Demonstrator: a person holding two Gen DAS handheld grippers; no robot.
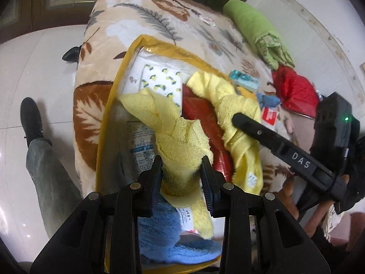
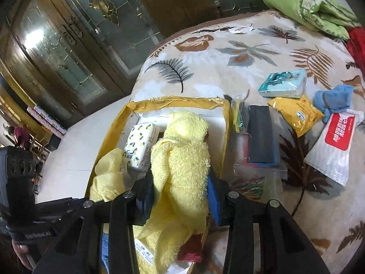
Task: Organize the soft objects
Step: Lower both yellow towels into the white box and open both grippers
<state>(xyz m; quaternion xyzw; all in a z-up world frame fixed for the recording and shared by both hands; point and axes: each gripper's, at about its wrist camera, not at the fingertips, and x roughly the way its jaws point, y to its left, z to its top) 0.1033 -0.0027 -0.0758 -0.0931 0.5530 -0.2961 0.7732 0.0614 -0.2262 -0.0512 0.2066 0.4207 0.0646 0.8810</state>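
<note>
You're holding one yellow towel [image 1: 182, 146] with both claws at once. Your left gripper [image 1: 182, 171] is clamping a bunched end of it between its pads, and your right gripper [image 2: 180, 182] is pinching another thick fold of the same towel [image 2: 180, 159], so both are closed on cloth. In the left wrist view the right gripper [image 1: 241, 119] is reaching in from the right, its finger lying against the twisted part of the towel.

The towel is hanging over the open yellow-trimmed storage bag [image 2: 225, 123] that's lying on the leaf-print blanket [image 2: 228, 68]. Inside the bag, toward the far end, a lemon-print tissue pack [image 2: 141, 148] is sitting just beside the towel, and a red item [image 1: 205, 118] is lying under the towel's middle. A fluffy blue cloth [image 1: 159, 233] is bunched at the near end of the bag, right under your left gripper.

To the right of the bag on the blanket, a dark flat pad [image 2: 261, 137] is lying in clear plastic, with a yellow packet [image 2: 296, 114], a teal tissue pack [image 2: 282, 84], a small blue cloth [image 2: 333, 100] and a white pouch with a red label [image 2: 335, 143] spread further right. A rolled green blanket [image 2: 305, 4] is sitting at the far right corner, touching something red [image 1: 294, 91].
</note>
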